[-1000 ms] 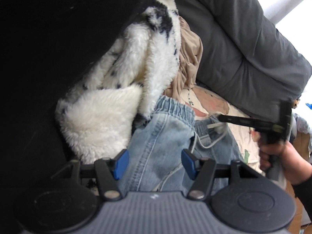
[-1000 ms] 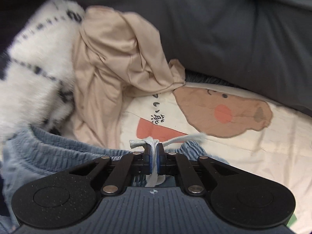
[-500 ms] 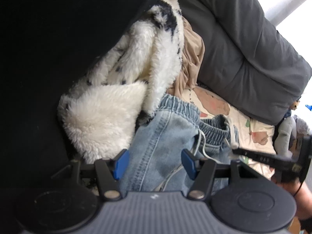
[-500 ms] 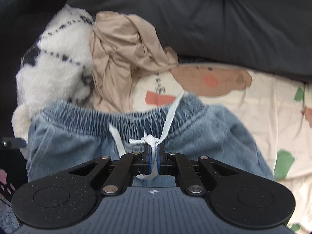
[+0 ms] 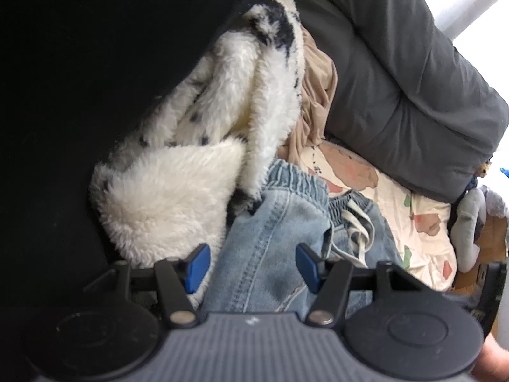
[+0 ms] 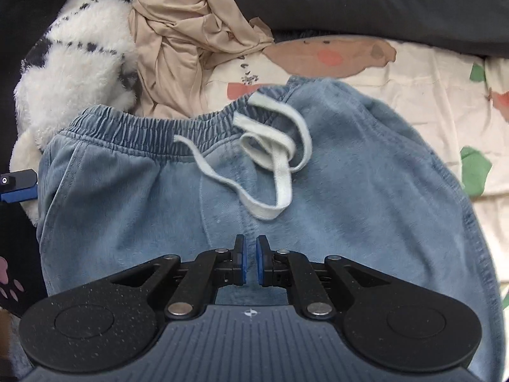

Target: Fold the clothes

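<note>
The right gripper (image 6: 251, 259) is hanging over the blue denim trousers (image 6: 350, 191), its jaws opening with a narrow gap and nothing between them. The white drawstring (image 6: 273, 159) is lying loose in loops just ahead, below the elastic waistband (image 6: 143, 127). The left gripper (image 5: 253, 267) is standing wide open over the trousers' side edge (pads clear of the cloth). The trousers are lying on a printed sheet (image 6: 429, 76), beside a fluffy white garment (image 5: 178, 197) and a crumpled beige one (image 6: 178, 41)
</note>
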Demonstrator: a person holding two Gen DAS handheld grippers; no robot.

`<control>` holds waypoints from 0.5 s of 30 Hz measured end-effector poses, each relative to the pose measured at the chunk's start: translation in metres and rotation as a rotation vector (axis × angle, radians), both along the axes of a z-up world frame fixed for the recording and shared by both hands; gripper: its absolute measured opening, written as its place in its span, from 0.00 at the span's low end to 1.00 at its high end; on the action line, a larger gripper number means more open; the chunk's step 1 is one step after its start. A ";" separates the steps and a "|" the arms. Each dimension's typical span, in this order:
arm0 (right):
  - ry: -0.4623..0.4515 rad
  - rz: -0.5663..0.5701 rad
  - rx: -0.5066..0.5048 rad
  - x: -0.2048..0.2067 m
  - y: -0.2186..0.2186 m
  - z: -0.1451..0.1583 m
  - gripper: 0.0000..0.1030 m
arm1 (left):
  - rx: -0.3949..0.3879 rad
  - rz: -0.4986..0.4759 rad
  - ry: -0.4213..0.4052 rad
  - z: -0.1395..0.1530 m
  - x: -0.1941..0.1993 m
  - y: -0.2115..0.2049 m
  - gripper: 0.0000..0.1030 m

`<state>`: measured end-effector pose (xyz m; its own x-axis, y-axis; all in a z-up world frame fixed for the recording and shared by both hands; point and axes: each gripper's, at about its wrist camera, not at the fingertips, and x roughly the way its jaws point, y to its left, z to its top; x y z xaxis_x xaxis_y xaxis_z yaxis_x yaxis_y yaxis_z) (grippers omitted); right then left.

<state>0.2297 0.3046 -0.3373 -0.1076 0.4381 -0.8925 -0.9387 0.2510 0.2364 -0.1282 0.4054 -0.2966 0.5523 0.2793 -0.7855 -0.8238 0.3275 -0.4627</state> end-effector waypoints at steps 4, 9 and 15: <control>-0.032 -0.028 0.029 0.015 0.014 0.002 0.23 | 0.009 -0.016 0.007 0.000 0.002 0.000 0.60; -0.088 -0.059 0.068 0.031 0.038 0.000 0.38 | 0.012 -0.028 0.010 0.000 0.003 0.000 0.60; -0.110 -0.072 0.078 0.041 0.064 -0.013 0.38 | 0.021 -0.040 0.024 -0.001 0.007 -0.001 0.60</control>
<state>0.2706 0.3687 -0.3505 0.0228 0.5095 -0.8602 -0.9403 0.3032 0.1547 -0.1215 0.4044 -0.2977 0.5445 0.2741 -0.7927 -0.8206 0.3696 -0.4359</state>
